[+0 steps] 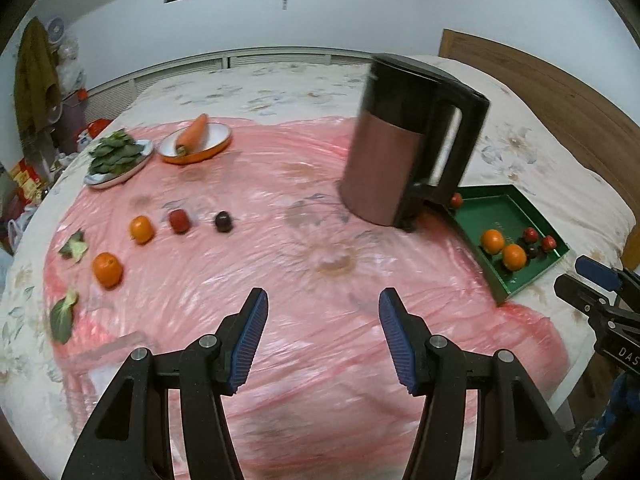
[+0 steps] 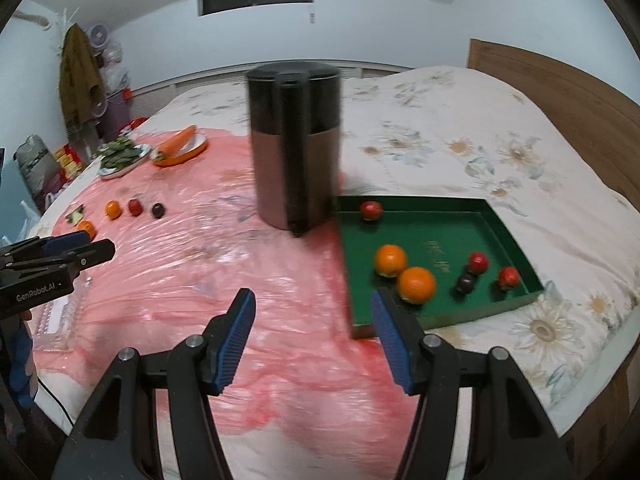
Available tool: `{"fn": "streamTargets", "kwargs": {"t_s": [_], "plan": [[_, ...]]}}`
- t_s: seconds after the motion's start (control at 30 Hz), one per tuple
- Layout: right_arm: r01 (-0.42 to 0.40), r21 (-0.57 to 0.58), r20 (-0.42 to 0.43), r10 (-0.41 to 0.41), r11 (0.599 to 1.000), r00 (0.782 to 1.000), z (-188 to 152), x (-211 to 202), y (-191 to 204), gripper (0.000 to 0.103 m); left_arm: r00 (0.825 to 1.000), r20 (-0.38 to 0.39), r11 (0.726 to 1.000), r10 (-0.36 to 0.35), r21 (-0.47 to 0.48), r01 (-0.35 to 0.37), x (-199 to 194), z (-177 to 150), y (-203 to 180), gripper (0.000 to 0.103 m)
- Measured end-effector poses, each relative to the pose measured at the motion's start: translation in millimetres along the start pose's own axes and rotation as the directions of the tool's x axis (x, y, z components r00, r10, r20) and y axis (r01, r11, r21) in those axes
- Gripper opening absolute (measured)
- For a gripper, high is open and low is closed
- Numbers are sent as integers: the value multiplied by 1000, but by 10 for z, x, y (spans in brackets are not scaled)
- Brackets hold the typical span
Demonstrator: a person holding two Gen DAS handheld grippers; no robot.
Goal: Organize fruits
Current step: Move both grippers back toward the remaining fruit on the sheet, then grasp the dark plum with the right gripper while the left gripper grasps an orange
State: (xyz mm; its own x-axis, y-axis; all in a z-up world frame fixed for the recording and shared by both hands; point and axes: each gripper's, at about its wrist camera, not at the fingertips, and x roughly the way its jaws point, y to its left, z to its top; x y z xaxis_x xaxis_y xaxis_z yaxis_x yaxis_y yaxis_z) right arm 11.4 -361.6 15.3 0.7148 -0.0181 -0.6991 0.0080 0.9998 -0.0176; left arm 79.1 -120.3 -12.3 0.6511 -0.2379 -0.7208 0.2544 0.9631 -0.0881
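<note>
Right now the left gripper hangs with its blue pads apart and nothing between them, tilted down over the pink plastic sheet that covers the bed. Ahead of it and off to its left lie the loose fruits: the nearest orange, a second orange beyond it, then a red fruit and a dark plum in a rough row. Two green leaves lie nearer that edge of the sheet. Farther out on the same side sit a plate of greens and an orange-rimmed dish with a carrot lying in it.

Ahead and to its right stands a black and copper kettle, and just beyond the kettle's base lies the green tray.

Likewise the right gripper has its pads spread and empty, above the sheet. The green tray lies just ahead of its right finger, holding two oranges touching each other, a dark plum and three red fruits, one of them alone in the far corner near the kettle. The left gripper shows well off to its left.
</note>
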Motion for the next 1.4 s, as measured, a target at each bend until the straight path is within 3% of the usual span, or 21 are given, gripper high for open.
{"fn": "streamTargets", "kwargs": {"t_s": [0.33, 0.73, 1.07, 1.3, 1.4], "plan": [[-92, -40, -13, 92, 995, 996, 112, 210, 583, 103, 998, 8, 996, 70, -62, -69, -105, -78, 743, 52], [-198, -85, -37, 195, 977, 980, 424, 751, 1428, 103, 989, -3, 979, 150, -141, -149, -68, -118, 1939, 52], [-276, -127, -113, 263, 953, 958, 694, 1580, 2080, 103, 996, -71, 982, 54, -177, -66, 467, -41, 2525, 52], [-301, -133, -163, 279, 944, 946, 857, 2174, 2284, 103, 989, -134, 991, 58, -112, -73, 913, 62, 2643, 52], [-316, -139, -184, 289, 938, 939, 915, 2396, 2366, 96, 985, -159, 992, 63, -98, -80, 1061, 64, 2683, 52]]}}
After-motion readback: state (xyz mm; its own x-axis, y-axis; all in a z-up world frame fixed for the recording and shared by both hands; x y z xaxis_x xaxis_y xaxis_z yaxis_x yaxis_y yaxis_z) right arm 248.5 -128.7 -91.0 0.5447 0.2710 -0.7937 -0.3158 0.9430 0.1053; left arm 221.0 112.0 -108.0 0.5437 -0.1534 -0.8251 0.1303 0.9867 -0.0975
